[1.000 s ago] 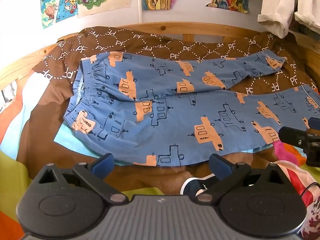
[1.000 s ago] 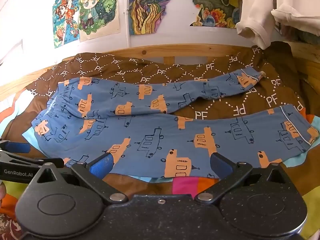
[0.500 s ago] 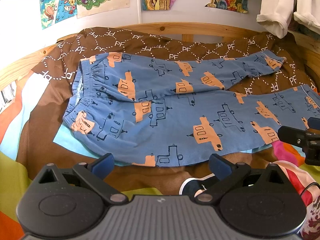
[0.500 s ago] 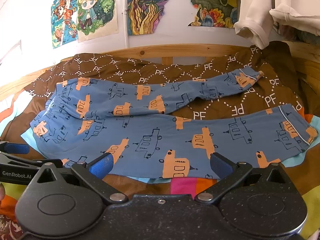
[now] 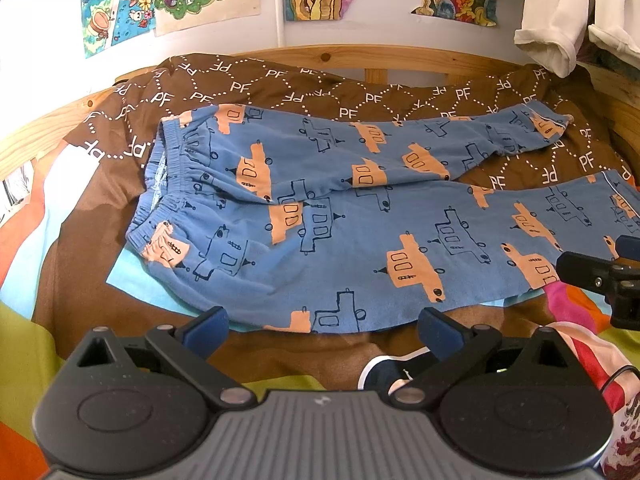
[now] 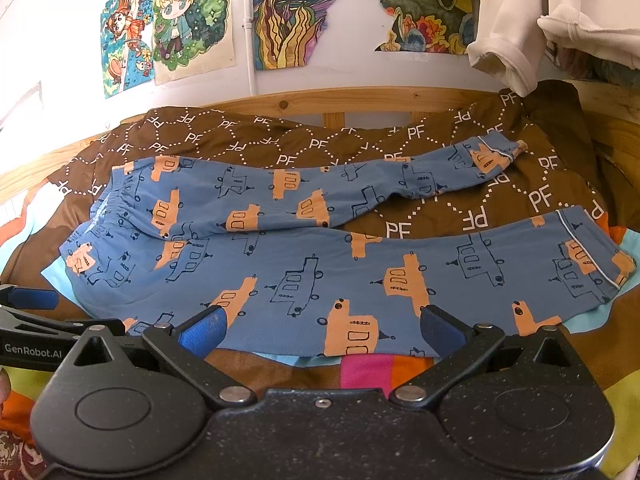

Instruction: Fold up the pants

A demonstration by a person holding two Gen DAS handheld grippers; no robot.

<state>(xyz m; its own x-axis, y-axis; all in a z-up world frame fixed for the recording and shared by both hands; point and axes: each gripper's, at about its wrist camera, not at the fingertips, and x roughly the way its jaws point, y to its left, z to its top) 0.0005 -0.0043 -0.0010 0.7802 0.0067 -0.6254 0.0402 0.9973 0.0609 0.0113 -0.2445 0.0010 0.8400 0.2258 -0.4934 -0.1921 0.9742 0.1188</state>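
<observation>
Blue pants [image 5: 360, 216] printed with orange and outlined boats lie spread flat on the bed, waistband [image 5: 160, 184] at the left, two legs running right and splayed apart. The same pants [image 6: 320, 272] fill the right wrist view, their cuffs [image 6: 592, 264] at the right. My left gripper [image 5: 322, 326] hovers open just short of the near hem, below the seat. Open too, my right gripper [image 6: 322, 326] hangs over the near edge of the lower leg. Neither holds cloth. Each gripper's arm shows at the edge of the other's view.
A brown "PF" quilt [image 5: 280, 84] and multicoloured bedding [image 6: 368, 372] lie under the pants. A wooden bed rail [image 6: 360, 100] runs along the far side, below a wall of drawings. Pale garments [image 6: 520, 20] hang at the upper right.
Both grippers have eased slightly forward toward the pants; both stay open and the pants have not moved.
</observation>
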